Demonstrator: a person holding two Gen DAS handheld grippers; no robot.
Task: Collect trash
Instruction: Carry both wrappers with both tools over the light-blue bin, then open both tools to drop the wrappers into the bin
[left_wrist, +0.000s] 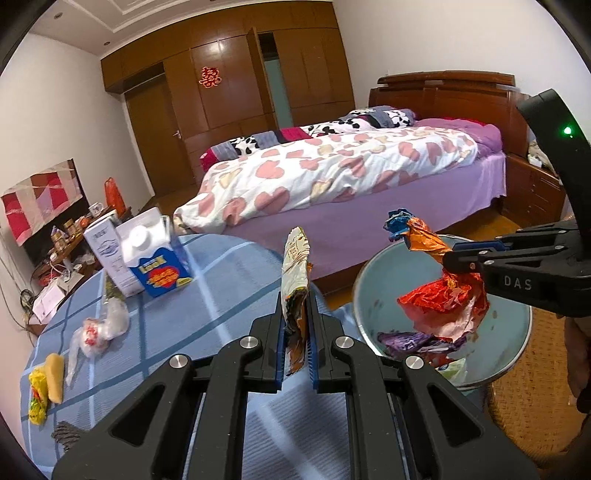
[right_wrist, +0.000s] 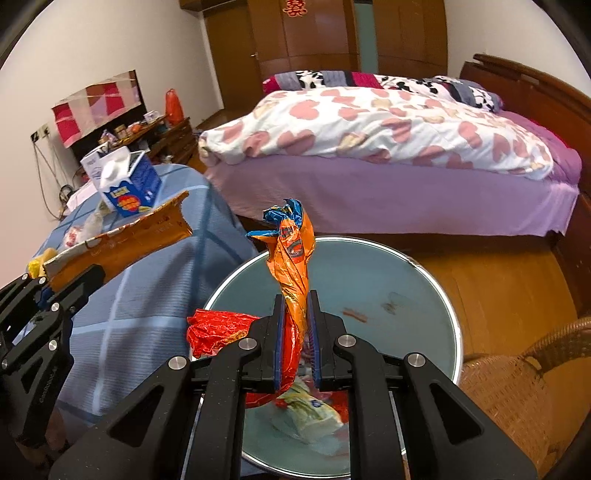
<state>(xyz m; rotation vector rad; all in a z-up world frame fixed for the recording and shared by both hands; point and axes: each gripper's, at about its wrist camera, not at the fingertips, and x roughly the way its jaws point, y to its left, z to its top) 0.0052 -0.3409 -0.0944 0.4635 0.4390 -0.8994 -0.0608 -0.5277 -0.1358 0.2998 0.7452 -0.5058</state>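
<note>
"DAS" on right claw (left_wrist: 448, 260)

Both cameras sit just behind their own fingers and look forward and downward along them. The left wrist view looks over the table (left_wrist: 207, 295) with the blue checked cloth toward the bed (left_wrist: 332, 173) and the wardrobe (left_wrist: 229, 88); the bin (left_wrist: 517, 354) is at its right side. The right wrist view is closer above the bin (right_wrist: 406, 295), with the table (right_wrist: 147, 295) at its left. Both views share the bin, the table, the bed, the wardrobe, and each one sees the other gripper.
</note>
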